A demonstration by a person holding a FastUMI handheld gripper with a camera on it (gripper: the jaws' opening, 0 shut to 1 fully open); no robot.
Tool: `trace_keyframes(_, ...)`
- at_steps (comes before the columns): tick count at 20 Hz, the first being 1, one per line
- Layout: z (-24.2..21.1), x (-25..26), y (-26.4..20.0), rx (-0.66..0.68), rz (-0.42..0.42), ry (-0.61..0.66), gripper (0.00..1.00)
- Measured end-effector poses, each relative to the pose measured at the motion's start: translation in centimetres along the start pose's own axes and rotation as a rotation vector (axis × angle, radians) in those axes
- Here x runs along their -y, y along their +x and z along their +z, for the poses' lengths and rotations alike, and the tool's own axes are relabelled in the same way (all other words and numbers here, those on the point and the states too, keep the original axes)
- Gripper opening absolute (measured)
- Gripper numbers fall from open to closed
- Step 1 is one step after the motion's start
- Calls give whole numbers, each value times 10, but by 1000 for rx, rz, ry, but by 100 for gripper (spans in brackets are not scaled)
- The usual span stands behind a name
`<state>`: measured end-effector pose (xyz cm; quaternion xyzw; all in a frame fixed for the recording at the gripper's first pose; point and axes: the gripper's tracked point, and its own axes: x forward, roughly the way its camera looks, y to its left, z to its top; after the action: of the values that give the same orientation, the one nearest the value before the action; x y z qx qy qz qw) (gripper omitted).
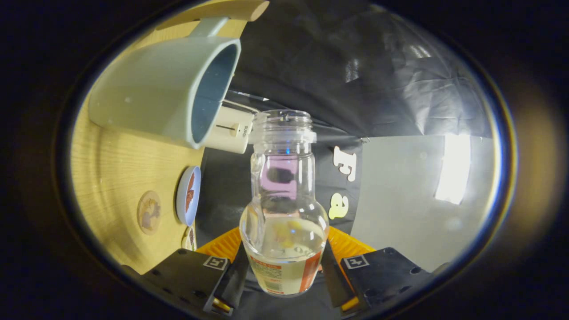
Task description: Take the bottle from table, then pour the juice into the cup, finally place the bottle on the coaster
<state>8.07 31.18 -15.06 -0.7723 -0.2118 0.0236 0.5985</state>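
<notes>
Clamping the clear bottle point(283, 209) from both sides, the gripper point(284, 275) has its two fingers pressed against the labelled lower body, one at 9 o'clock of the bottle and one at 3 o'clock. The bottle stands along the fingers with its open, capless mouth pointing away from them toward 12 o'clock. A pale liquid sits in the wide lower part, and the neck above it looks empty.

The whole view is rolled, so the wooden table point(111, 178) appears as a wall at 9 o'clock of the bottle. Nearest on it, at about 8 o'clock of the bottle's shoulder, a round dish-like coaster point(188, 195) with a pale blue rim and a brownish picture lies on the wood. Just beside it, farther toward 9 o'clock, is a flat round disc point(149, 212) with a faded picture, and a third small round piece point(189, 238) peeks out at 6 o'clock of the coaster.

Farther off, at 10 o'clock of the bottle's mouth, a pale grey-green cup point(164, 95) rests on the table with its handle on the far side and its opening toward the bottle. The mouth is near the cup's rim but apart from it. A cream plastic device point(231, 131) lies between cup and bottle neck, behind both.

Beyond everything hangs the crumpled dark cloth wall point(378, 75).
</notes>
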Motion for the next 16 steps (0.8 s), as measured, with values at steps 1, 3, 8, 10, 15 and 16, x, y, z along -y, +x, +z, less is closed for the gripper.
trace_keyframes(1, -1, 0, 0, 1, 0, -1, 78)
trace_keyframes(3, 1, 0, 0, 4, 0, -5, 78)
trace_keyframes(8, 3, -1, -4, 13, 1, -24, 78)
trace_keyframes(10, 3, 0, -4, 15, -2, -31, 78)
trace_keyframes(15, 7, -1, -8, 32, -13, -52, 78)
trace_keyframes(16, 7, -1, -9, 37, -18, -59, 78)
